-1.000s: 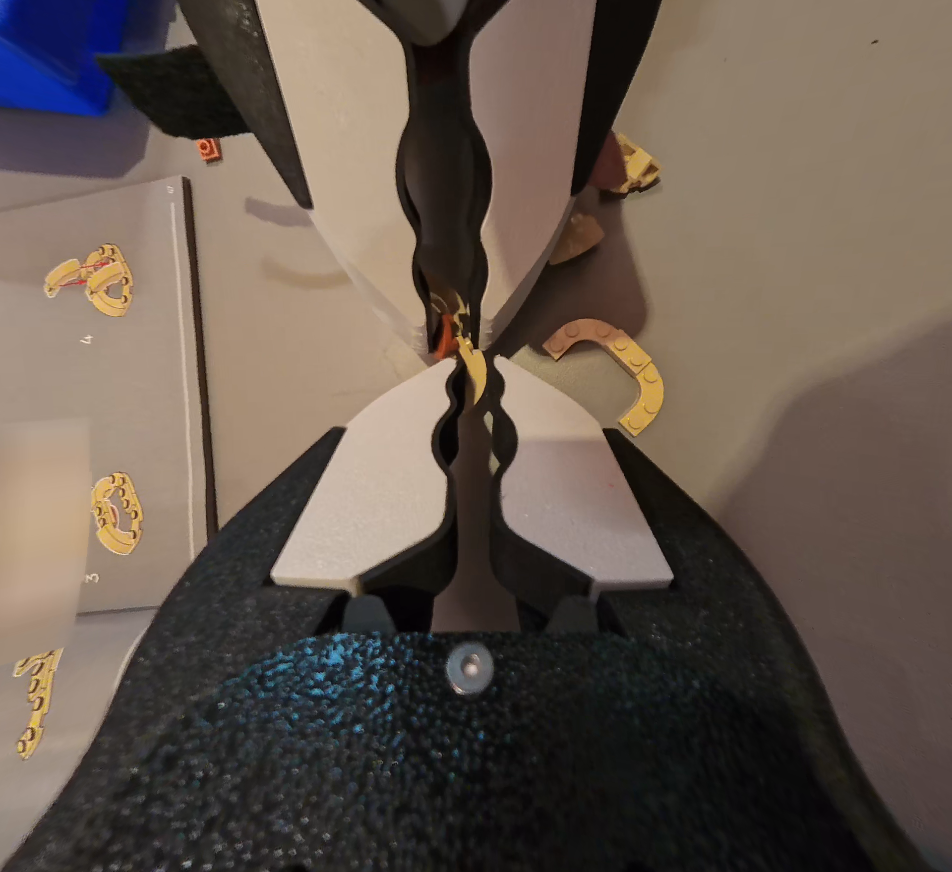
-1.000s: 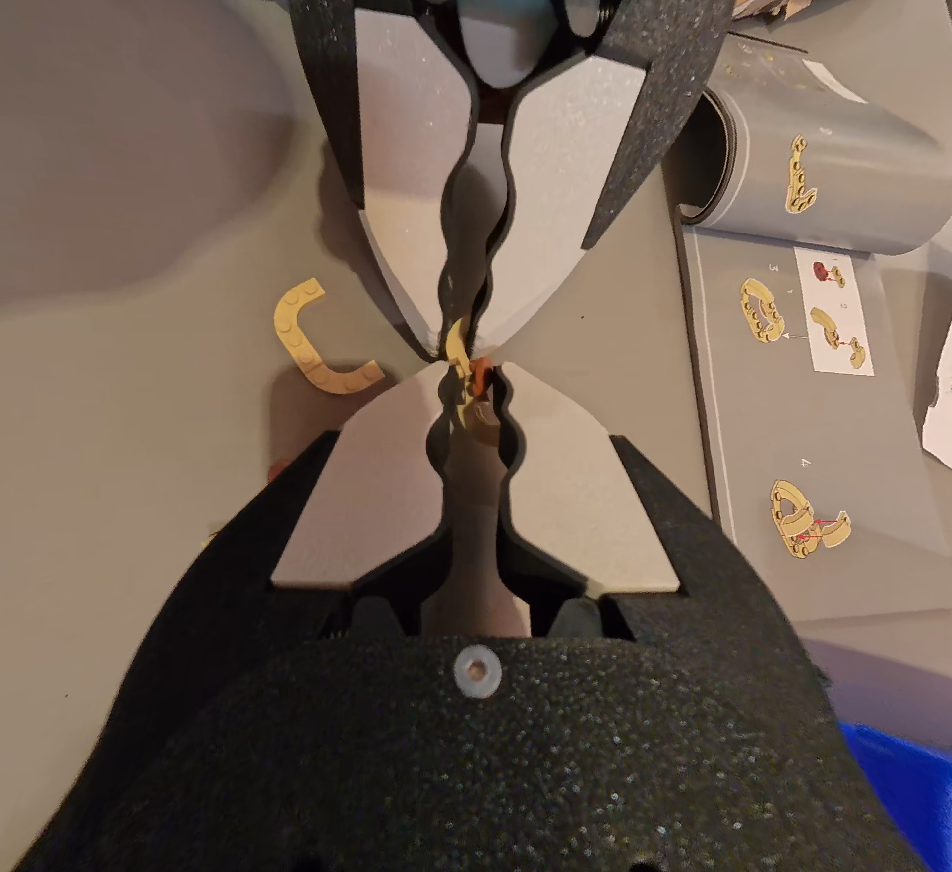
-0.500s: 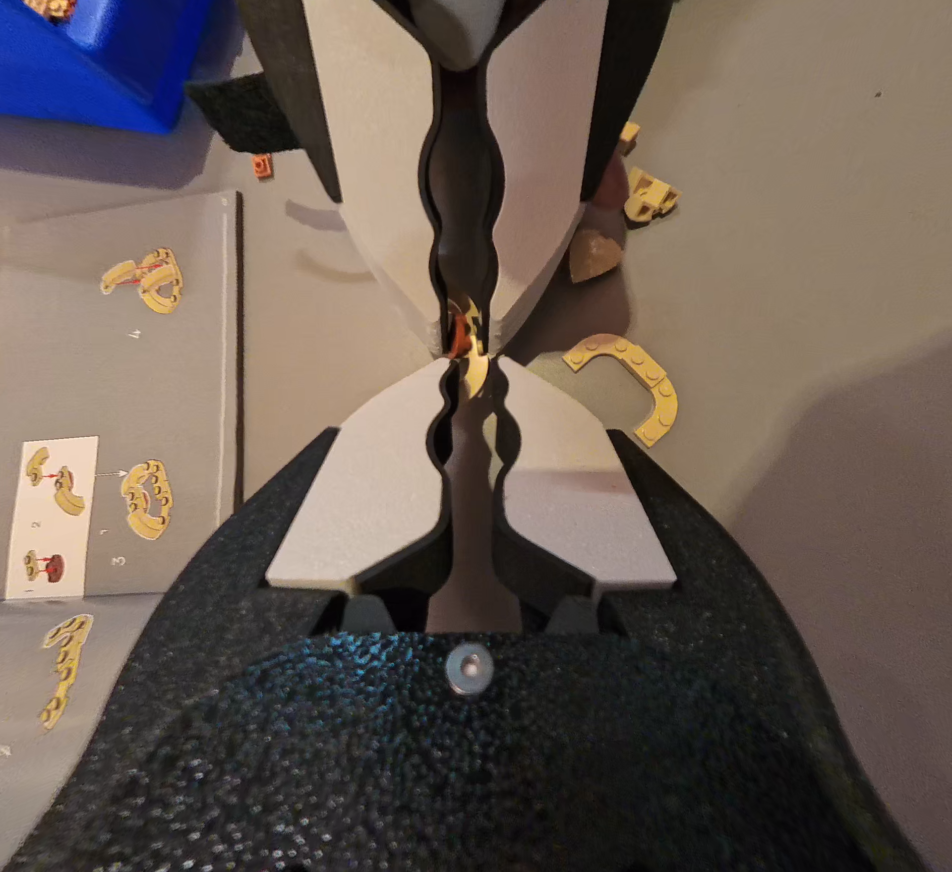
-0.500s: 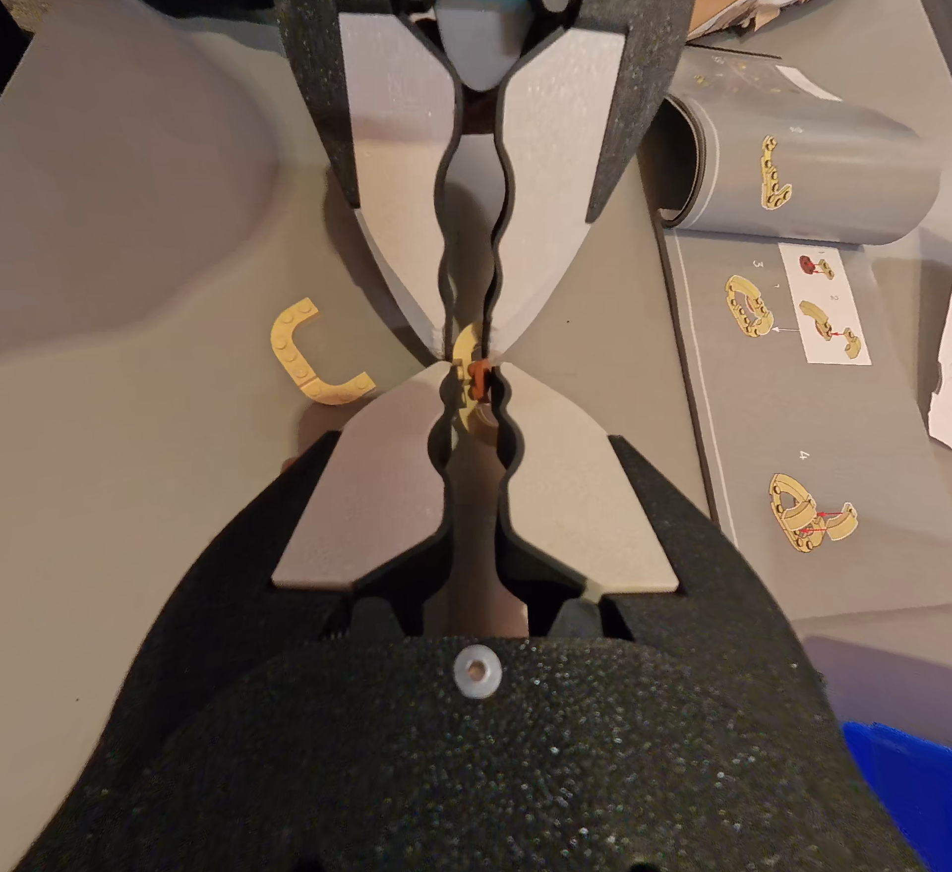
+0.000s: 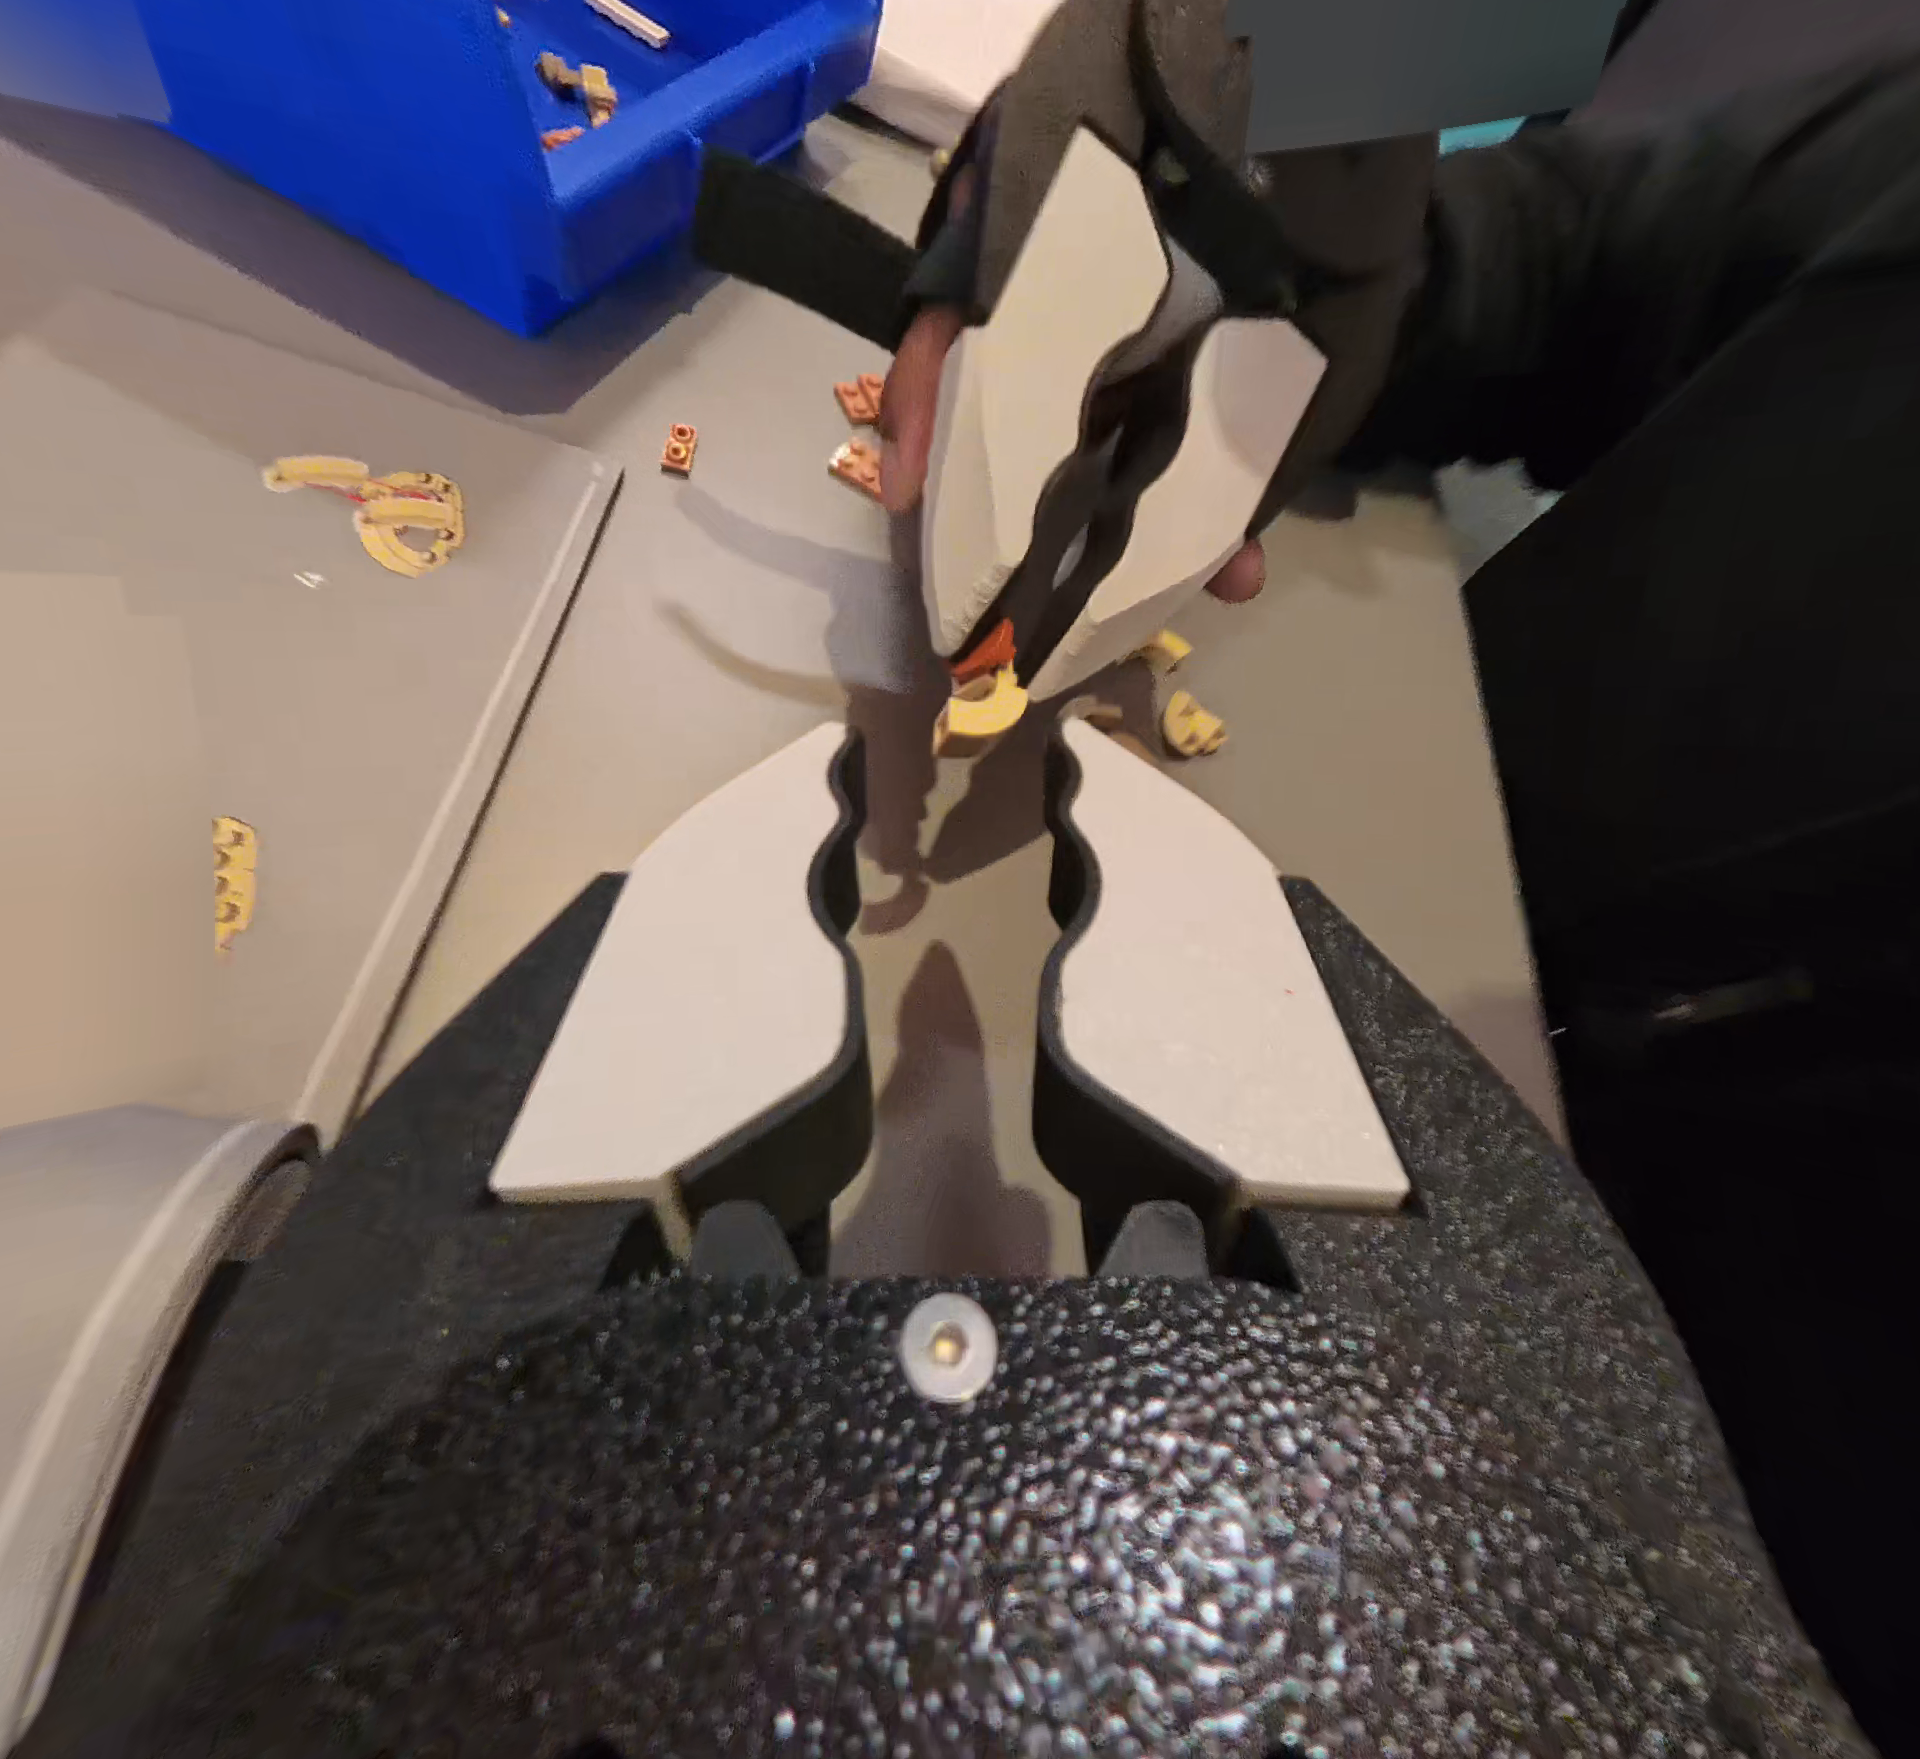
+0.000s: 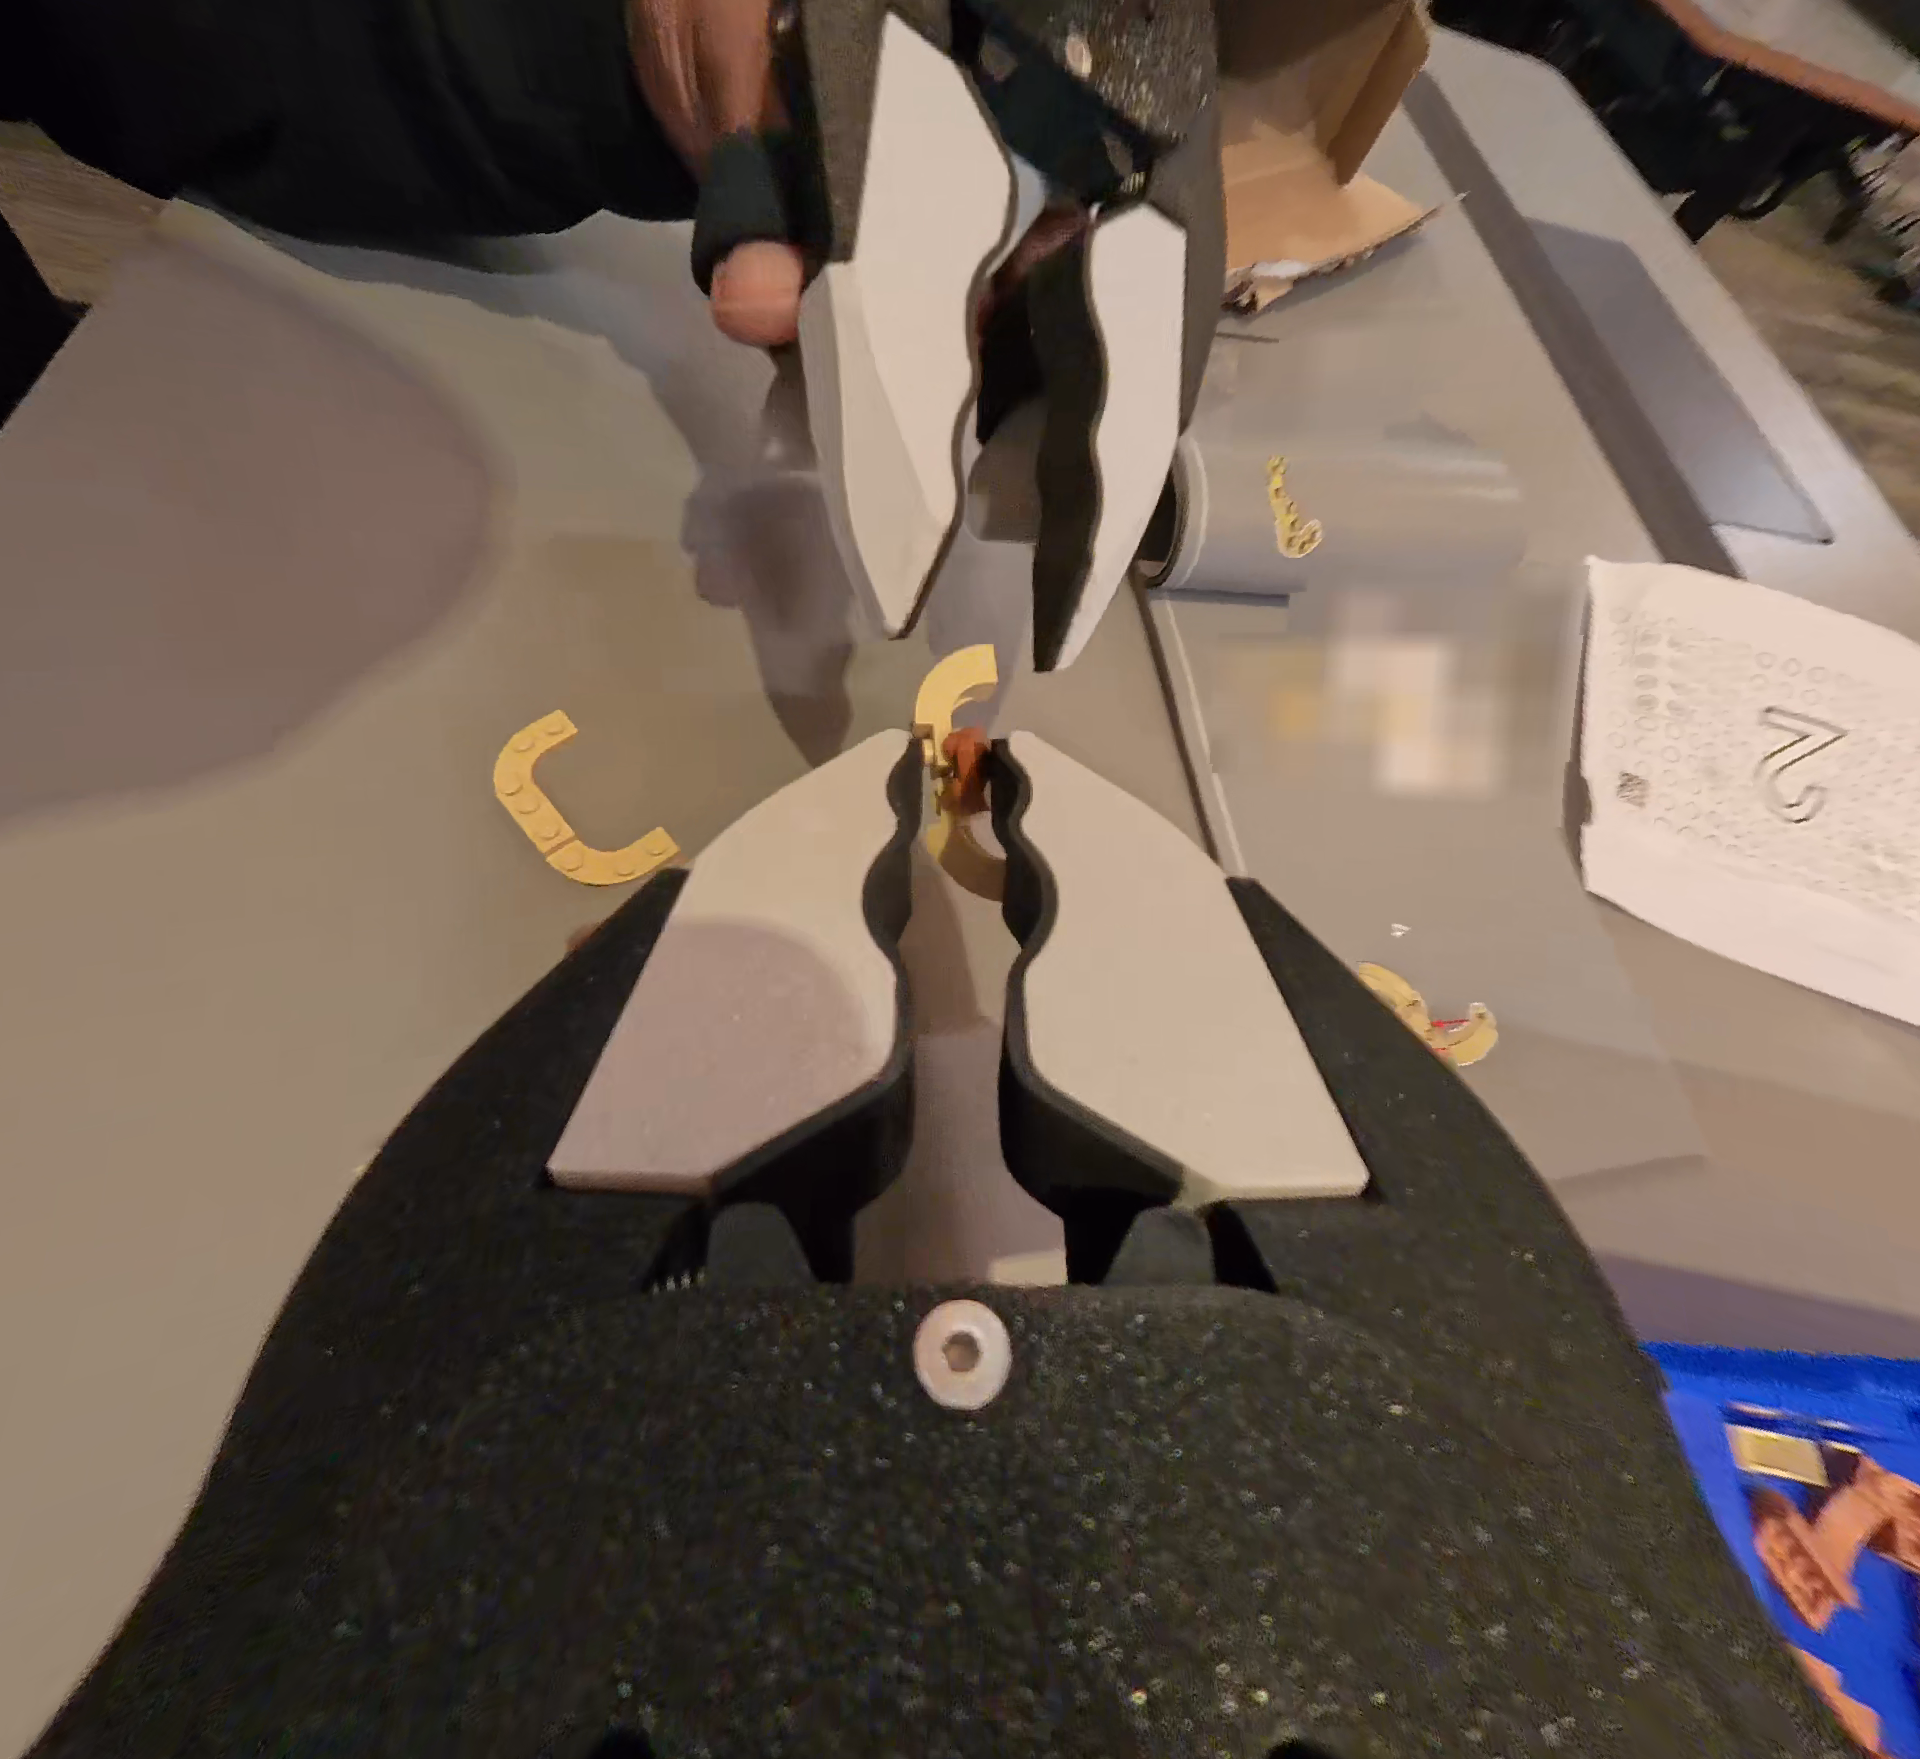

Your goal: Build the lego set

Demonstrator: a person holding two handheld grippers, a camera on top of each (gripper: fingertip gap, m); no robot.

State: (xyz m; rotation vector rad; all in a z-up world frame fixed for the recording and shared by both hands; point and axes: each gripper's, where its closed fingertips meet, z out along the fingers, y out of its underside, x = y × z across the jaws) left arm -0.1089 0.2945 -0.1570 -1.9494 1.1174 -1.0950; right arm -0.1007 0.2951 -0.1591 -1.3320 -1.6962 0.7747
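Handover done: left gripper (image 5: 951, 753), clamped on the tan arc a second ago, now stands wide and empty. Right gripper (image 6: 956, 748) alone pinches tan arc with brown stud piece (image 6: 954, 722) at its tips. U-shaped tan assembly (image 6: 566, 800) lies on table, left of right gripper; likely next mate.

Matt grey tabletop (image 6: 260, 982); glossy plastic tan curved piece (image 6: 582, 805) on it; rough, pebbled black body on the right hand-held gripper (image 6: 954, 745).
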